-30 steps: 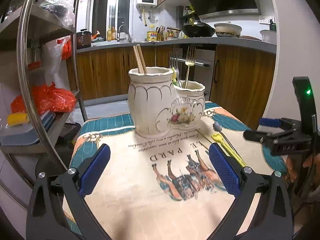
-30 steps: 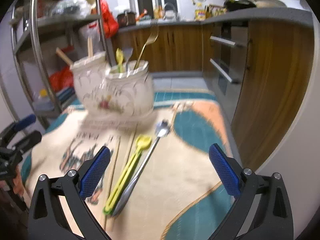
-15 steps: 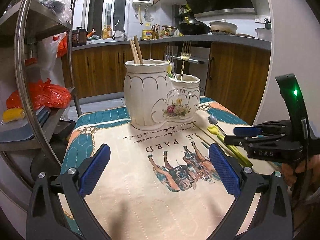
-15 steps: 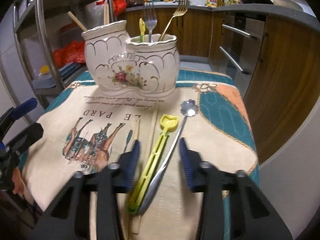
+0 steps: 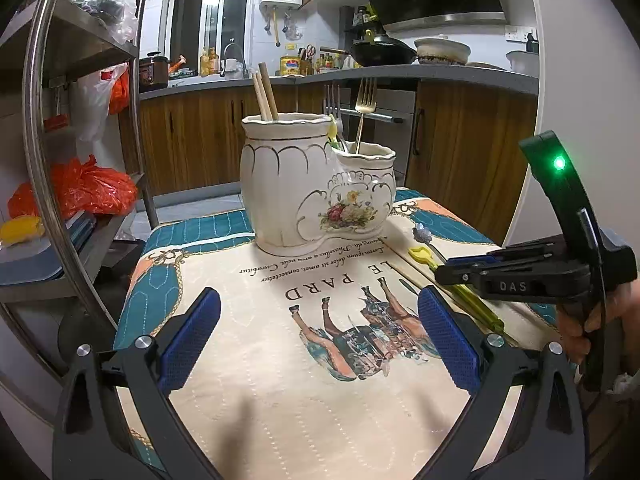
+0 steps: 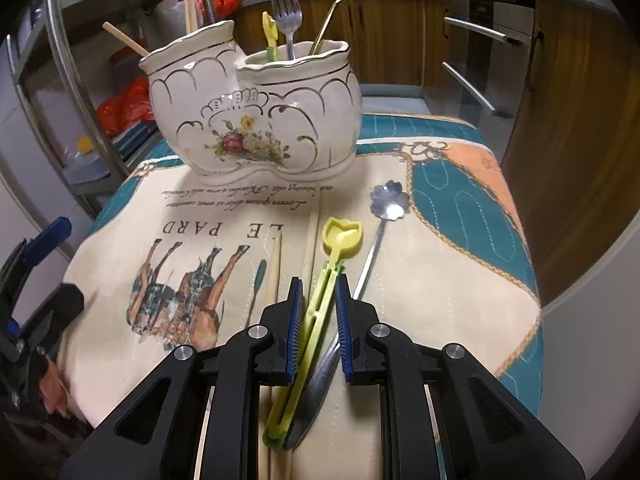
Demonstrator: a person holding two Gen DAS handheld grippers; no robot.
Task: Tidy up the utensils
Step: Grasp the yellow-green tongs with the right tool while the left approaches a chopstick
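Observation:
A white double ceramic utensil holder (image 6: 256, 116) stands at the far side of the printed cloth; it also shows in the left wrist view (image 5: 316, 196). It holds chopsticks, forks and a yellow utensil. My right gripper (image 6: 318, 292) is shut on the handle of a yellow plastic utensil (image 6: 320, 312) lying on the cloth. A metal spoon with a flower-shaped end (image 6: 380, 224) lies just right of it, its bowl under my right finger. A wooden chopstick (image 6: 274, 268) lies to the left. My left gripper (image 5: 320, 332) is open and empty above the cloth.
A metal rack (image 5: 60, 160) with orange bags stands left of the table. Wooden kitchen cabinets (image 6: 560, 120) lie behind and to the right. The table's right edge (image 6: 536, 308) drops off near a white wall. The right gripper (image 5: 520, 276) shows in the left wrist view.
My right gripper has moved down onto the cloth and closed from wide open onto the yellow utensil's handle. My left gripper has stayed open and shifted only slightly.

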